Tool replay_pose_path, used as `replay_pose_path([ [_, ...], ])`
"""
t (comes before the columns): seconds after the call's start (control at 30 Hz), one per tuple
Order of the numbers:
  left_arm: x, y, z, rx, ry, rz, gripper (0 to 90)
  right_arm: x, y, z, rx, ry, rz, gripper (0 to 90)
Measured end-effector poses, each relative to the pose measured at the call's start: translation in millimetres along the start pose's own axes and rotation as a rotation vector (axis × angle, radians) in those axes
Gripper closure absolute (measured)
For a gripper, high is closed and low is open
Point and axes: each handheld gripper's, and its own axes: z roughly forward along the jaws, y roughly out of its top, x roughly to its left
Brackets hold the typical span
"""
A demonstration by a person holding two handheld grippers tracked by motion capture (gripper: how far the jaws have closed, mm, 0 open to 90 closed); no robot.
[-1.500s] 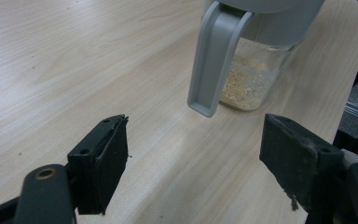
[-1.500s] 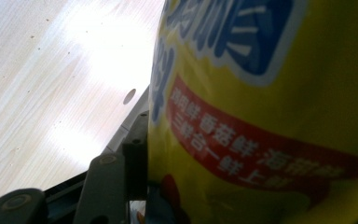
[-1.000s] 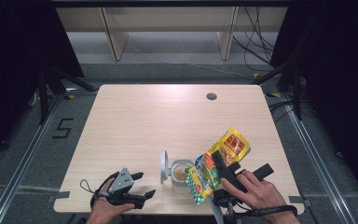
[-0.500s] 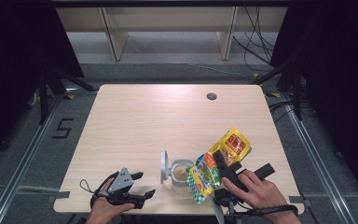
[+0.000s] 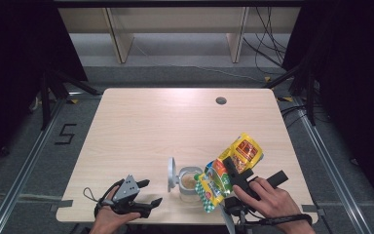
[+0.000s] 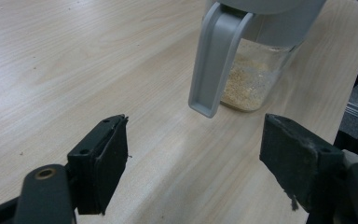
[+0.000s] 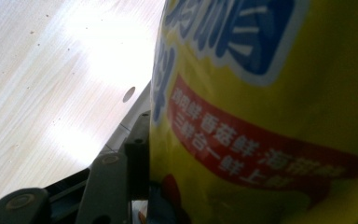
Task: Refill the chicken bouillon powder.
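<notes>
Right gripper: jaws clamped on a yellow seasoning bag, held tilted with its lower end over the jar's mouth.
Bag close-up: in the right gripper view the yellow seasoning bag lies hard against one black pad; red banner and blue lettering visible.
Jar: clear, grey-rimmed, near the table's front edge, pale granules in the bottom; hinged lid stands open on its left.
Left gripper: jaws spread, nothing between them, low over the wooden table, well left of the jar.
Left gripper view: jar ahead, its grey latch hanging down.
</notes>
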Motion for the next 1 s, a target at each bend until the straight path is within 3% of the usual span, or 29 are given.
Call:
replay_pose_path([
  [0.1, -1.6, -0.3, -0.2, -0.002, 0.004, -0.031, 22.6, -0.6, -0.3, -0.4, -0.005, -0.015, 0.002, 52.2],
  [0.4, -1.5, -0.4, -0.5, -0.002, 0.008, -0.036, 22.6, -1.5, -0.4, -1.2, -0.008, -0.006, 0.001, 52.2],
  [0.43, -0.2, -0.2, -0.7, 0.001, 0.012, -0.023, 22.6, -1.1, -0.3, -1.1, -0.006, -0.017, -0.001, 52.2],
  [0.63, -1.0, -1.1, 0.9, -0.019, 0.006, -0.054, 22.6, -0.8, -0.2, -0.5, -0.007, -0.016, 0.001, 52.2],
  [1.0, 0.1, -0.7, -0.1, -0.012, 0.006, -0.046, 22.6, -0.5, -1.0, -0.2, -0.008, 0.0, 0.006, 52.3],
])
